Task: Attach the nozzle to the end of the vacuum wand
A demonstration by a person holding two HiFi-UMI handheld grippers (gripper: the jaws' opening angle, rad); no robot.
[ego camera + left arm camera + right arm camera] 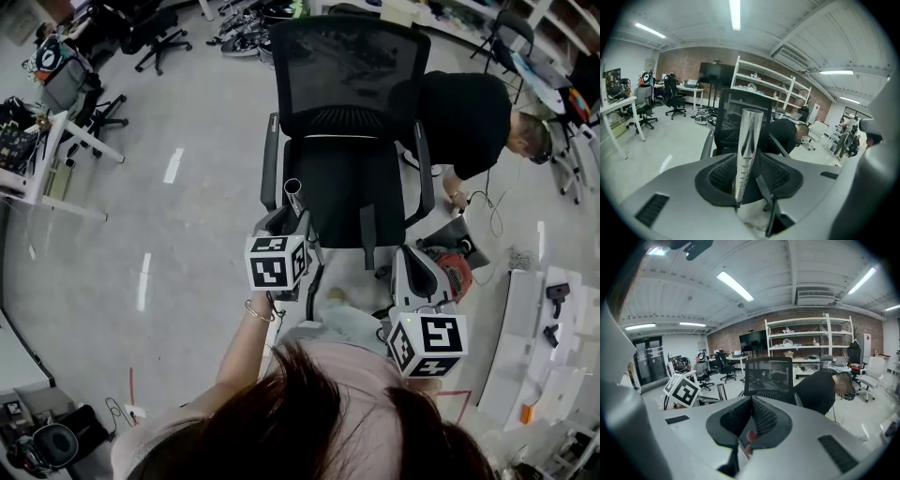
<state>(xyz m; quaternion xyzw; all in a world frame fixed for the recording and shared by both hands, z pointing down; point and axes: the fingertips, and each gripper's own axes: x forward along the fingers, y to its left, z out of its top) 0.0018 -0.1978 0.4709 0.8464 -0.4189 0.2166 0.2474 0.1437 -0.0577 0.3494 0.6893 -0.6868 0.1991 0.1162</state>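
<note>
Pale office floor (187,225) lay under everything, with one black mesh chair (352,84) standing in the middle of it. One shiny metal vacuum wand (749,140) rose just beside the chair's armrest, open end up and slightly tilted. It stood between the jaws of the left claw (747,158), which was released. The pads were spread, the tube lay close against one pad, and a gap showed along its other side.

The right claw (751,398) was clenched, its pads together at the tips. A small reddish patch showed low in the slit behind them, too blurred to name. That claw hung in front of the chair's seat, on the side away from the wand, over one red-and-grey appliance (452,267) on the floor.

Two marker cubes (275,262) were in sight, one on each claw. One person in black (464,117) bent low beside the chair, on the appliance's side. Behind the chair, against a brick wall, stood one white shelving unit (764,89).
</note>
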